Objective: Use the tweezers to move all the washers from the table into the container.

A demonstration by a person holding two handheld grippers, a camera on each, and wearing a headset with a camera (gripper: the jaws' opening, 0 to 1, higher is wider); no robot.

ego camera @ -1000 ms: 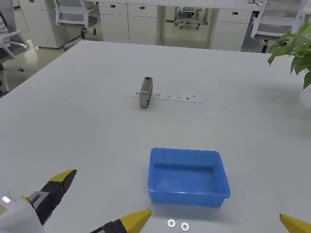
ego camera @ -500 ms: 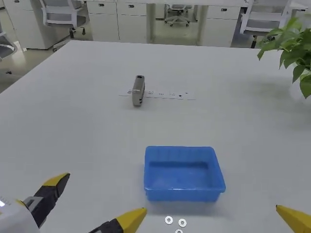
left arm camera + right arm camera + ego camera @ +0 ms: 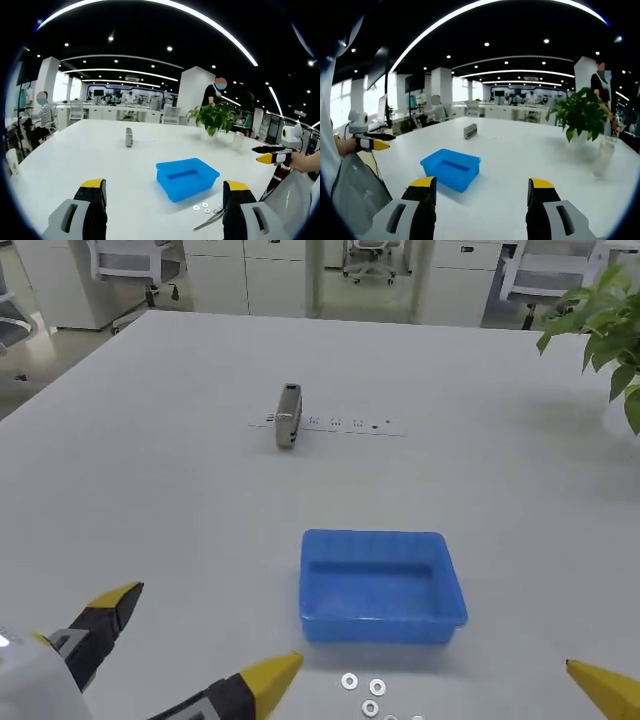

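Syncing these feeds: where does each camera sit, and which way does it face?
Head view: from headset, down at blue container, washers; left tongs below.
Left gripper view: rides left tongs, toward tweezers; right tongs at right.
Right gripper view: rides right tongs, over table; left tongs at left.
All share the container.

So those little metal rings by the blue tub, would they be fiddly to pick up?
Probably. The washers lie flat on the smooth table, so they would likely skid when nudged rather than lift. They look thin and tiny beside the blue tub, so probably very light and easily dropped. Set on edge, one might roll.
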